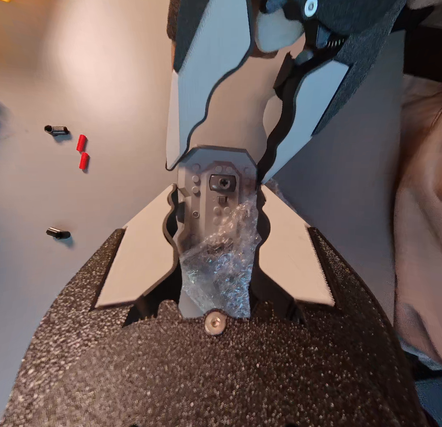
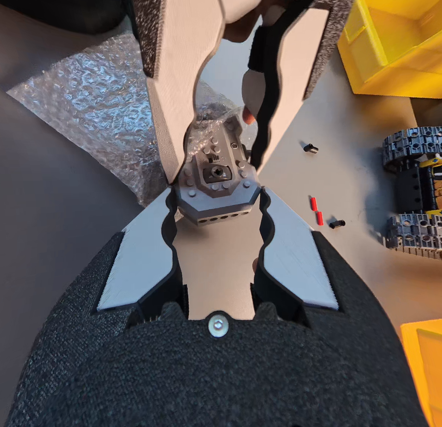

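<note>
The left gripper (image 1: 216,188) clamps a grey studded block (image 1: 215,200), half in bubble wrap (image 1: 222,272), at centre view. The right gripper (image 2: 216,190) spreads wide, tips touching the block's end at 12 o'clock. The block looks rigid and fairly heavy, the wrap slippery; bare flanks probably grip best.

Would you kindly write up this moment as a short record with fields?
left gripper: shut on grey motor block, gripping its sides
right gripper: open, its tips on either side of the block's far end
wrap: bubble wrap partly over the block, trailing onto the table
loose parts: two red pins, two black pins
nearby: tracked vehicle, yellow bin
</note>
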The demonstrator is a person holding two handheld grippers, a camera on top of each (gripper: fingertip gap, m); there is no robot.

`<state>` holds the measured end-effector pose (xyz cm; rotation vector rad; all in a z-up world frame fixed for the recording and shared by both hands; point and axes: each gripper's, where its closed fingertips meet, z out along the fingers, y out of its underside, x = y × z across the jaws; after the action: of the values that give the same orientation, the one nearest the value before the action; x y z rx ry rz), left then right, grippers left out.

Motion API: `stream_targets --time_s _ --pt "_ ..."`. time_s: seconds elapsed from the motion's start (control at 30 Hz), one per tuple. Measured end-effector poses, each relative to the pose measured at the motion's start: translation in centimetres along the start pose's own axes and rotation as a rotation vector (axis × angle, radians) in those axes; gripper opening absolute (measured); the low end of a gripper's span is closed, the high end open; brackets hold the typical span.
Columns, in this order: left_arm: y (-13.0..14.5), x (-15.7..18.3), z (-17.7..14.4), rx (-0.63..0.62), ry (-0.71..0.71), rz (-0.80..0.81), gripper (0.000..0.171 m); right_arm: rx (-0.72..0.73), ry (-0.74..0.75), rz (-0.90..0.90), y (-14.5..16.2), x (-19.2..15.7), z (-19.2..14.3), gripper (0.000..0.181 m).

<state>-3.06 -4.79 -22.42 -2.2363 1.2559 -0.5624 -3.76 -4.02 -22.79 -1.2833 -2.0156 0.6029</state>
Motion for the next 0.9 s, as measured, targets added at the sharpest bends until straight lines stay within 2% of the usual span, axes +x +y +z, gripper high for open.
stream_targets --time_s 0.13,0.2,0.33,0.43,0.53,0.57,0.7,0.9 --pt "1.4 -1.0 0.2 -0.02 -0.041 -0.021 0.066 0.003 0.034 0.101 1.5 1.0 -0.5 0.068" --pt "1.4 -1.2 -0.1 0.012 -0.048 -0.042 0.064 -0.002 -0.016 0.186 2.2 0.7 -1.2 0.071" --pt "1.6 -2.2 -0.8 0.059 -0.103 -0.065 0.062 0.034 -0.12 0.336 1.3 -1.6 -1.2 0.068" --pt "1.2 -2.6 -1.2 0.11 -0.112 -0.094 0.062 0.015 -0.051 0.394 1.2 -1.4 0.6 0.049" --pt "1.0 -3.1 -2.1 0.15 -0.136 -0.109 0.061 0.043 -0.073 0.452 1.0 -0.8 0.5 0.01" --pt "1.0 -3.0 -2.5 0.163 -0.125 -0.11 0.061 0.061 -0.078 0.466 0.9 -0.4 0.3 0.004" --pt "1.4 -1.9 -3.5 0.178 -0.073 -0.058 0.06 0.132 -0.162 0.567 0.6 0.6 -0.9 0.002" --pt "1.9 -0.6 -4.1 0.071 -0.02 -0.011 0.06 0.169 -0.178 0.468 -0.6 1.2 -2.0 0.002"
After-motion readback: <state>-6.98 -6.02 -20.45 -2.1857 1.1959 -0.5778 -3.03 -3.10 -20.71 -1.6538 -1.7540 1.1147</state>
